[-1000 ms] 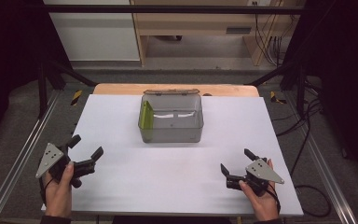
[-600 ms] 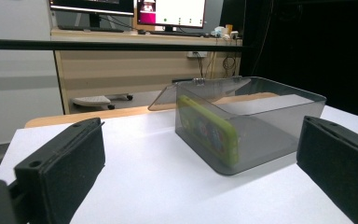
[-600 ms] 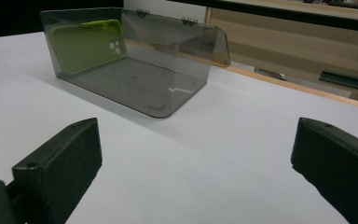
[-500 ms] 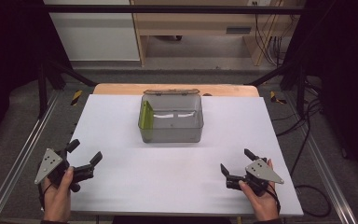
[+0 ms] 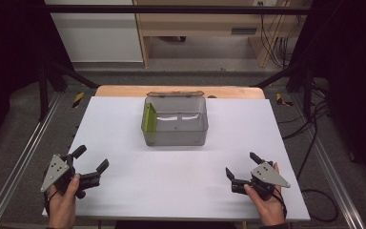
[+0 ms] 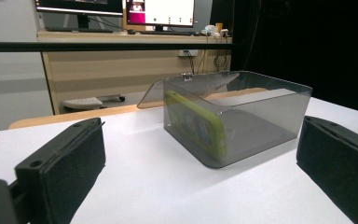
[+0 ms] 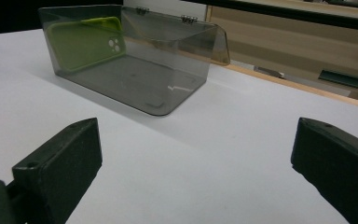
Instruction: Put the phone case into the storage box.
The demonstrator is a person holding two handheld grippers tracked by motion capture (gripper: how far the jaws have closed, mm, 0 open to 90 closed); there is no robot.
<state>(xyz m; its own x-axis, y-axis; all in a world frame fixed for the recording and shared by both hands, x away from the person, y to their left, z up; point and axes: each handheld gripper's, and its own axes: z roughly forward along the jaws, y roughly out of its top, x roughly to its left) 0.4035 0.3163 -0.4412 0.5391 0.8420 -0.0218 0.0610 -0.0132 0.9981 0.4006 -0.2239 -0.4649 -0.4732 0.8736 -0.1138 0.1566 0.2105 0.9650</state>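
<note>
So the left gripper (image 5: 91, 168) has slid back and out toward the near-left corner of the table (image 5: 181, 186) over the last second — a moment ago it sat a bit farther in and up the sheet. The right gripper (image 5: 242, 171) hasn't budged from its spot near the right front edge. Both have their jaws spread wide with nothing between them; you can see that clearly in the left gripper view and the right gripper view, where the black pads sit far apart at each side.

What that means, I think: the left hand is pulling away, not closing in, so nothing is being grabbed yet — looks more like a resting or reset pose than a reach.

The thing they'd go for is the clear grey box (image 5: 175, 123), sitting in the middle of the table toward the far side, well apart from both grippers. Its hinged lid (image 5: 175, 94) is flipped open toward the back. Inside, a lime green phone case (image 5: 148, 117) stands on edge, leaning against the box's left wall.

Around it, not much: a wooden strip (image 5: 124, 90) along the far edge, a metal rail (image 5: 24, 157) down the left side, cables (image 5: 314, 138) on the floor at right. Nothing lies between the grippers and the box — only the box's own walls stand in the way, so the case would need to come out from above
</note>
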